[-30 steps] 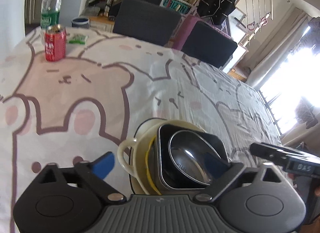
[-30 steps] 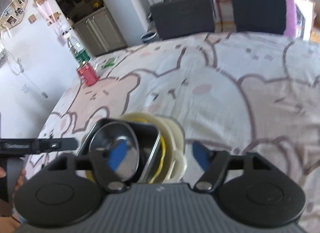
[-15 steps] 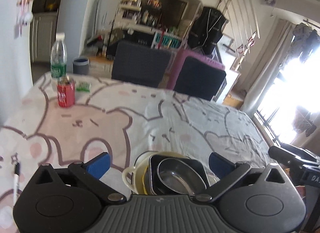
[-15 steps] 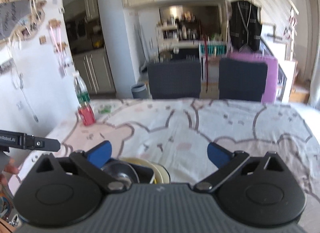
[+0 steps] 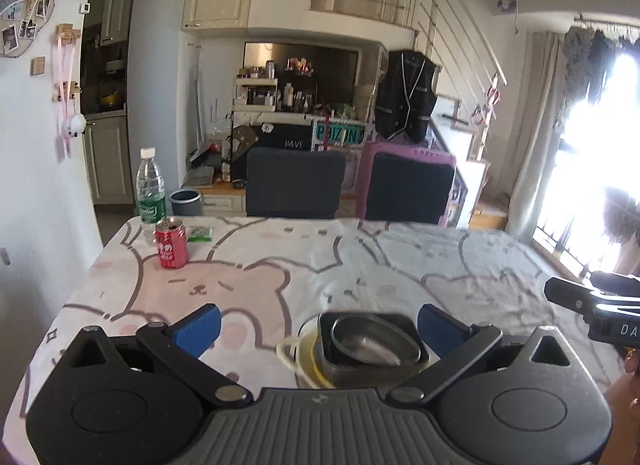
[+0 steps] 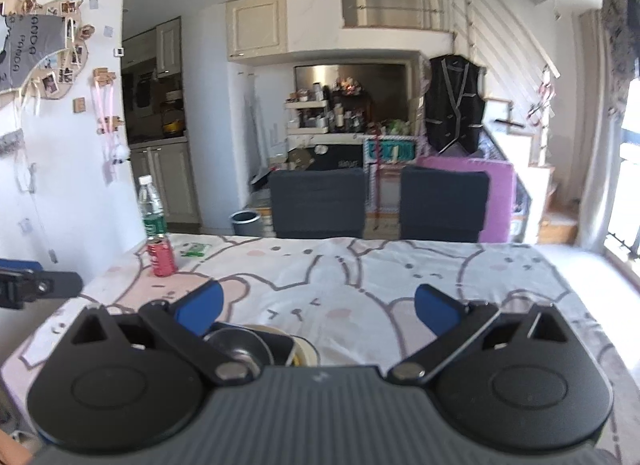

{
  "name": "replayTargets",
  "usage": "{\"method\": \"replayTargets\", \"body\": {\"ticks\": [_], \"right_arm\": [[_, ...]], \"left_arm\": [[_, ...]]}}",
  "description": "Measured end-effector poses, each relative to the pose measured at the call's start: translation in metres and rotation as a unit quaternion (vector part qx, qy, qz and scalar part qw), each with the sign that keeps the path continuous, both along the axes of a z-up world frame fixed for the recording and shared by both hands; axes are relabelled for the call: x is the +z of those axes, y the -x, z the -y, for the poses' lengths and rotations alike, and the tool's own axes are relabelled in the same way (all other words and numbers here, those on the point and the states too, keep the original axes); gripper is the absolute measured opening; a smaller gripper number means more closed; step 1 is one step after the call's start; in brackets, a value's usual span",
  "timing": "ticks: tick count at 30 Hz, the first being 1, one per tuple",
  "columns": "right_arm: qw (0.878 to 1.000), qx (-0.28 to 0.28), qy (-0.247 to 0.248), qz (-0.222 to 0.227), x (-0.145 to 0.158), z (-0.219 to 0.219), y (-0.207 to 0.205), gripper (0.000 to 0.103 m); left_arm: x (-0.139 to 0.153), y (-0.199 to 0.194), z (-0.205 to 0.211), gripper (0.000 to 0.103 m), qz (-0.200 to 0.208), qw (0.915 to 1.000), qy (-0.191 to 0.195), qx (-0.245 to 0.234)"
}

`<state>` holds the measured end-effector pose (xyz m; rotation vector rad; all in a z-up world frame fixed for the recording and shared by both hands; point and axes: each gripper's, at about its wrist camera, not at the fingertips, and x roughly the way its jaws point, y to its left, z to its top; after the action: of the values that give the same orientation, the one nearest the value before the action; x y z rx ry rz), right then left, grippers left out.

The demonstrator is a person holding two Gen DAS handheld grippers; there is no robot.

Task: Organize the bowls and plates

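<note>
Nearest, the left hand-held gripper (image 5: 318,323) and right hand-held gripper (image 6: 318,305) hover spread wide, grasping nothing. Just beyond, a round steel bowl (image 5: 374,343) nests in a black square dish (image 5: 404,363) on a cream handled plate (image 5: 290,349), apparently stacked to save room. Farther across the cartoon-bear bench (image 5: 360,257) stands a red drinks can (image 5: 171,243).

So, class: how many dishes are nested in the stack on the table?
3 visible: cream dish at bottom, black dish inside it, steel bowl on top. More may be hidden.
</note>
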<state>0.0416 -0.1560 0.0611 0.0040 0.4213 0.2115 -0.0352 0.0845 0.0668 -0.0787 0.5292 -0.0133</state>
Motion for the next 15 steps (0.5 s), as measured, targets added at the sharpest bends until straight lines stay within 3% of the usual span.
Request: {"method": "replayTargets", "body": {"ticks": [7, 15], "right_arm": [[1.0, 0.021, 0.013, -0.008, -0.024, 0.002, 0.027, 0.103], [0.998, 0.022, 0.025, -0.056, -0.049, -0.004, 0.042, 0.103]], "left_arm": [[-0.02, 0.023, 0.014, 0.103, -0.001, 0.9994, -0.035, -0.009], [-0.051, 0.038, 0.02, 0.103, -0.021, 0.9984, -0.053, -0.001]]}}
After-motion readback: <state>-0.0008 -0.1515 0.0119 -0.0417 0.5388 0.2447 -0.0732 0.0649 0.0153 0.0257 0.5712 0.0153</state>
